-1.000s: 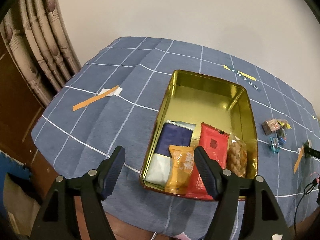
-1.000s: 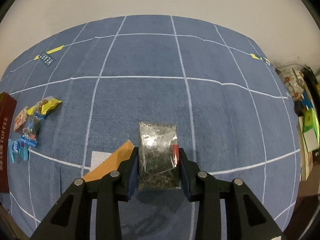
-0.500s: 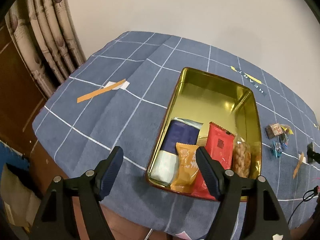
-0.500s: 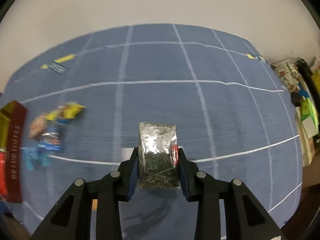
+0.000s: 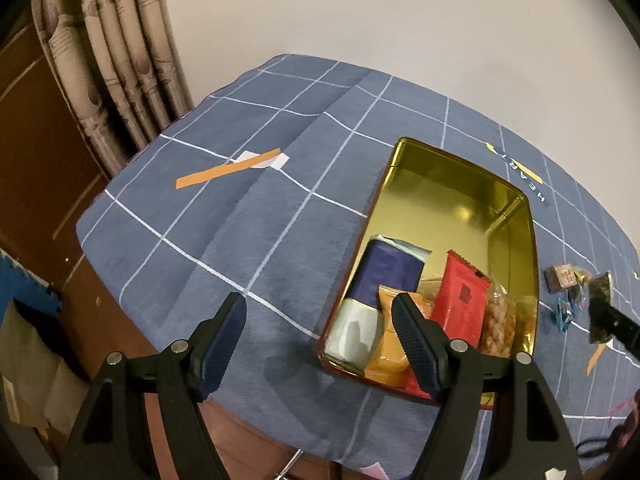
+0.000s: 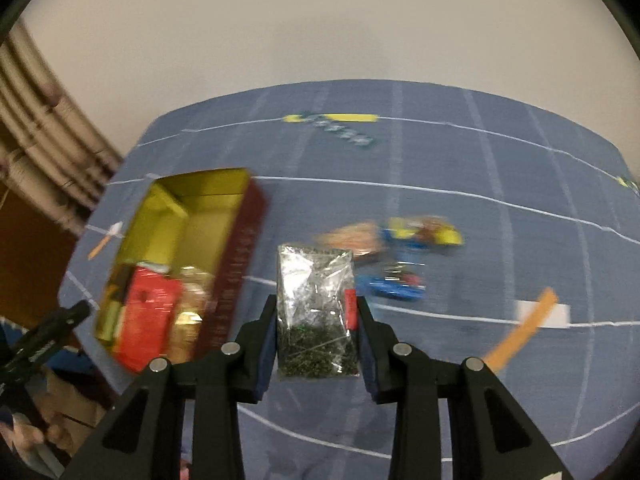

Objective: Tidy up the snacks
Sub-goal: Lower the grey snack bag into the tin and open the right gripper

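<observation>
Two fingers (image 6: 269, 330) of the right gripper (image 6: 316, 334) pinch a clear packet of dark flakes (image 6: 316, 304) by its sides, held in the air above the blue checked worktop (image 6: 460, 152) — carrying looks like the step in hand. Next it needs setting over the gold tin (image 5: 460, 184), whose far half is bare, then releasing. The left gripper (image 5: 320, 340) hovers open and empty near the tin's near end. Inside I count four packets clearly: navy-and-white (image 5: 384, 272), orange (image 5: 390, 340), red (image 5: 460, 300), peanuts (image 5: 498, 322). Loose candies (image 6: 400, 256) wait beside the tin — too blurred to count.
</observation>
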`<action>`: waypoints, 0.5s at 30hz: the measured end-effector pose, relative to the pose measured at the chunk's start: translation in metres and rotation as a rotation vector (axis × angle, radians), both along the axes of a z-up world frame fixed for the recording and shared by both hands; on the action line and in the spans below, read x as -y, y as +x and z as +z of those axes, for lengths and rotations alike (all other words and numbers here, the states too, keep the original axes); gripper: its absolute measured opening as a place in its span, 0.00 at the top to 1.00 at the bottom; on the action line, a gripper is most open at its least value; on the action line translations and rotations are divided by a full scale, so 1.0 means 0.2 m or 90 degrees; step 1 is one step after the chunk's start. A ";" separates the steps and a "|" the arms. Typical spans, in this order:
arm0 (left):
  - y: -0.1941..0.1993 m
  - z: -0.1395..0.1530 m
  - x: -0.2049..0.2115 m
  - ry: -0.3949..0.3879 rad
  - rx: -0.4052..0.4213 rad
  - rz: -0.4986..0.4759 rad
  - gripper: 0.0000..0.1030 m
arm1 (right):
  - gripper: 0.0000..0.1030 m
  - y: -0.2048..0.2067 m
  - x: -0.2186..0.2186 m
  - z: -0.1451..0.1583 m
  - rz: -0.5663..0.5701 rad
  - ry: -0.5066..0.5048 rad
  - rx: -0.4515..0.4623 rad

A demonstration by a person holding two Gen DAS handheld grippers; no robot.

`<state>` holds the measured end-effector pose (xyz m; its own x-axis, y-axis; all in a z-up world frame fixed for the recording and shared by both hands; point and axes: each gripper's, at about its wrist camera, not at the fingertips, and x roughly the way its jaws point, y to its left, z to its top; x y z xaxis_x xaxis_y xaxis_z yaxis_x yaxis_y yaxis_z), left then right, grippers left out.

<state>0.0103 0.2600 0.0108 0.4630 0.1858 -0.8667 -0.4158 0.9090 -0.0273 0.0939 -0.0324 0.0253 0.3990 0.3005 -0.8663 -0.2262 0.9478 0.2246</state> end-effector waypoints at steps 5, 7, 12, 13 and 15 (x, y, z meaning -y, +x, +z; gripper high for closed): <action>0.00 -0.02 -0.03 -0.011 -0.007 0.013 0.30 | 0.66 -0.04 -0.23 0.01 0.040 0.015 -0.011; 0.00 -0.02 -0.04 -0.016 -0.010 0.017 0.30 | 0.66 -0.05 -0.31 -0.01 0.053 0.018 -0.019; -0.01 -0.02 -0.05 -0.011 -0.007 0.031 0.30 | 0.66 -0.10 -0.48 -0.05 0.093 0.009 -0.029; -0.01 -0.02 -0.05 -0.011 -0.007 0.031 0.30 | 0.66 -0.10 -0.49 -0.06 0.096 0.008 -0.031; -0.01 -0.03 -0.05 -0.011 -0.010 0.033 0.30 | 0.66 -0.11 -0.55 -0.07 0.110 0.003 -0.032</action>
